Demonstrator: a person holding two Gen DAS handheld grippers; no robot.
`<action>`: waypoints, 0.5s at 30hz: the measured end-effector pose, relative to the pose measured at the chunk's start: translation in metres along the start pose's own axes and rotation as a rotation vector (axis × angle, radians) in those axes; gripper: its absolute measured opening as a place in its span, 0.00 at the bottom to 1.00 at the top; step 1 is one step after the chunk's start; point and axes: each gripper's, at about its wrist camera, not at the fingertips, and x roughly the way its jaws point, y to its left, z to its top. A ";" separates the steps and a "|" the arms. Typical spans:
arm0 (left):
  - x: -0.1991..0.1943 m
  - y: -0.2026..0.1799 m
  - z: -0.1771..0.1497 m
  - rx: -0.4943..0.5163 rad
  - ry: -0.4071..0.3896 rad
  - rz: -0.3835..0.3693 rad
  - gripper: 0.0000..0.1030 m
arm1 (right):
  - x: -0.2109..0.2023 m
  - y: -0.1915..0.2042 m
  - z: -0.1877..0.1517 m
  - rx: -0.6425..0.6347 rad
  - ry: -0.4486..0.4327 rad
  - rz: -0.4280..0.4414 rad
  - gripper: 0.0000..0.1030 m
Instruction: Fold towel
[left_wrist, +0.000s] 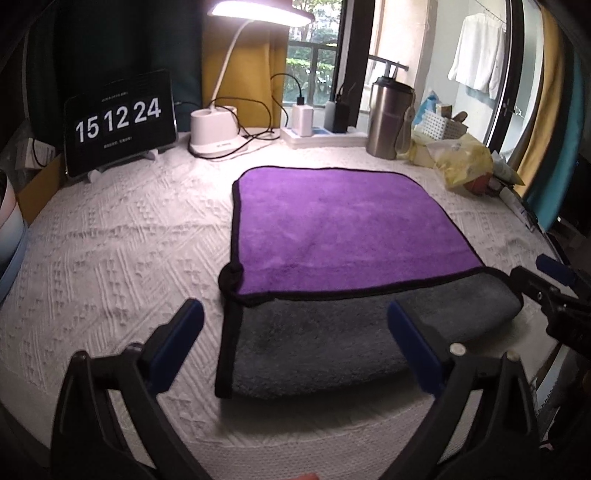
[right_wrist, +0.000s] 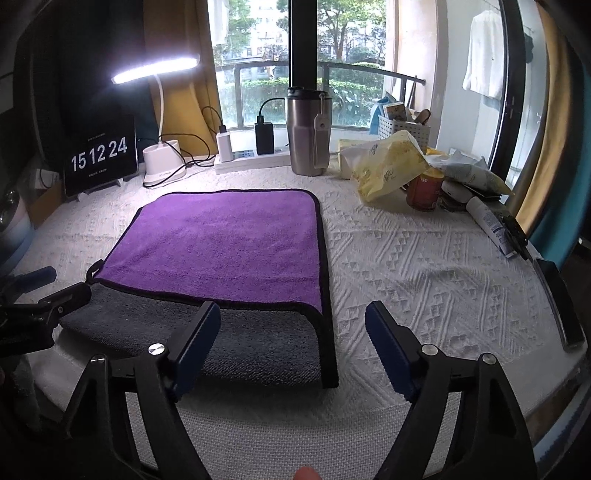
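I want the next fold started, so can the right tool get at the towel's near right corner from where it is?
Probably yes: the right tool is open, and the towel corner lies flat just ahead of it with nothing between.

One towel (left_wrist: 332, 236), one lamp (right_wrist: 155, 70), one tumbler (right_wrist: 308, 133), two grippers (left_wrist: 295, 336) (right_wrist: 293, 339).

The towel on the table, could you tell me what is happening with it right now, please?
A person is folding the towel with two handheld grippers. Its near edge is turned over, so a grey band lies in front of the purple face. The left gripper and the right gripper both hover open at that near edge, gripping nothing. The towel lies on the white textured tablecloth, with a lamp and steel tumbler behind it.
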 end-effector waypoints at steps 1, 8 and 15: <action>0.003 0.000 0.000 0.002 0.011 0.004 0.92 | 0.003 0.000 0.000 0.001 0.006 0.003 0.80; 0.022 0.001 -0.001 -0.003 0.081 0.005 0.74 | 0.024 -0.005 0.001 0.003 0.066 0.013 0.70; 0.033 0.000 -0.002 0.006 0.115 0.025 0.56 | 0.044 -0.007 -0.001 -0.001 0.131 0.038 0.52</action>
